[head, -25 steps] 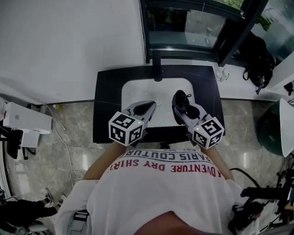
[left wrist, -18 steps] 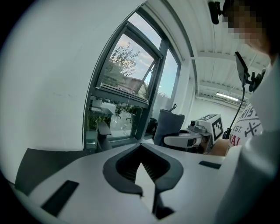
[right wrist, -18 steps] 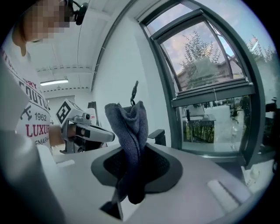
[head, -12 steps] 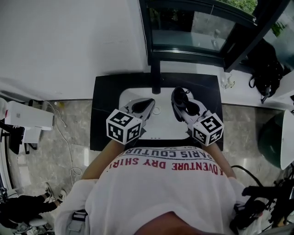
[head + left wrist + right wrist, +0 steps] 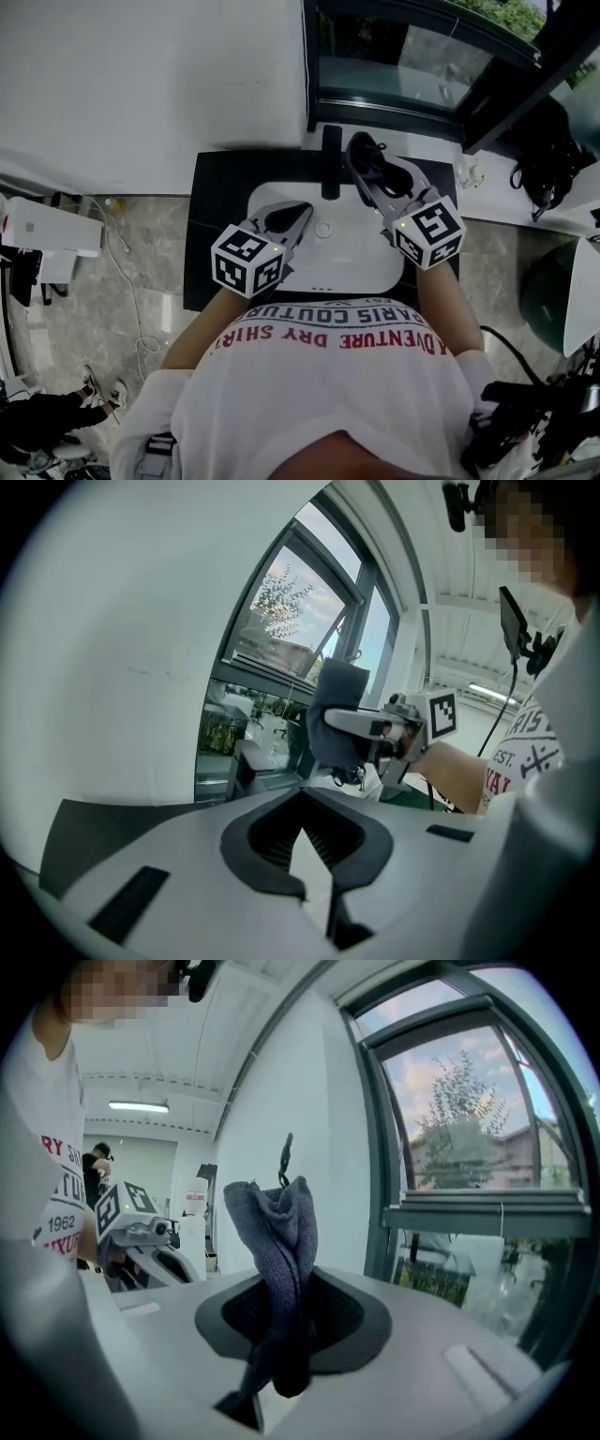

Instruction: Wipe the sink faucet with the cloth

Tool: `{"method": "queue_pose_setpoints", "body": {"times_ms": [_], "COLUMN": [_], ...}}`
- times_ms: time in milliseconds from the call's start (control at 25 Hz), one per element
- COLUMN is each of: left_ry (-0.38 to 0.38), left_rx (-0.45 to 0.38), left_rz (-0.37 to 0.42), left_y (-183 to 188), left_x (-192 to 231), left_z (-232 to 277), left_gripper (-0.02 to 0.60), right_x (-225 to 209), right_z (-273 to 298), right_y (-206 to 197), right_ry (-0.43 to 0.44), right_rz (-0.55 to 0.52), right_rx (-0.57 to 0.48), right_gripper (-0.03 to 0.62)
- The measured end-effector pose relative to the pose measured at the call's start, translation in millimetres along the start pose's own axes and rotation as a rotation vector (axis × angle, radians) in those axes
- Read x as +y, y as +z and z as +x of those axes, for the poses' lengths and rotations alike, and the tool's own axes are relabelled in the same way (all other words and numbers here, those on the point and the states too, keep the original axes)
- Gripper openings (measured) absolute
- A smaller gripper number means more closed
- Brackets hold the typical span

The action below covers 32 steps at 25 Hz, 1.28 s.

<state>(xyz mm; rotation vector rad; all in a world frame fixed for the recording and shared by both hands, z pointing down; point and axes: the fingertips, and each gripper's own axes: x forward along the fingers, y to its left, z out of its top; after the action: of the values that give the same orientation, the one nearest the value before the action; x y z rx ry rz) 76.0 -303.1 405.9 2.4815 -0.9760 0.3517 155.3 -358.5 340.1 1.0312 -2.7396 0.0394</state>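
Person and hand-held rig: a white T-shirt (image 5: pixel 328 403) is worn, printed across the chest with red block lettering (image 5: pixel 333 339); the left tongs (image 5: pixel 302 211) and right tongs (image 5: pixel 356 150) are built with light grey shells around black, ridged inner pads; each is fitted with a white cube, left cube (image 5: pixel 247 261) and right cube (image 5: pixel 427 231), faced with black square markers; a small green light is seen on each cube.

The faucet (image 5: pixel 331 161) stands just left of the right gripper (image 5: pixel 360 150), whose jaws hold the cloth (image 5: pixel 372 161). The left gripper (image 5: pixel 302 212) hangs over the sink (image 5: pixel 361 258), before the faucet, with the drain (image 5: pixel 325 228) just right of its tip.
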Motion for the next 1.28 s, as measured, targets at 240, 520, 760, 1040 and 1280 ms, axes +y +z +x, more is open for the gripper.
{"method": "queue_pose_setpoints", "body": {"times_ms": [240,520,760,1040,1280], "left_ry": [0.033,0.055,0.087,0.089,0.088], "left_rx": [-0.012,-0.008,0.018,0.018,0.014], "left_rz": [-0.023,-0.046,-0.069,-0.082,-0.085], "left_y": [-3,-10,-23,-26,-29], "left_x": [20,31,42,44,40], "left_z": [-14,-16,-20,-22,-27], "left_gripper": [0.002,0.001,0.002,0.001,0.001], "right_x": [-23,-47,-58,-59,-51], "right_z": [50,112,146,153,148], "right_y": [28,-12,-49,-57,-57], "right_ry": [-0.004,0.003,-0.011,-0.005,-0.011], "right_rz": [-0.165,-0.248,-0.282,-0.188,-0.195], "right_rx": [0.008,0.157,0.278,0.302,0.304], "right_gripper": [0.080,0.080,0.080,0.080,0.080]}}
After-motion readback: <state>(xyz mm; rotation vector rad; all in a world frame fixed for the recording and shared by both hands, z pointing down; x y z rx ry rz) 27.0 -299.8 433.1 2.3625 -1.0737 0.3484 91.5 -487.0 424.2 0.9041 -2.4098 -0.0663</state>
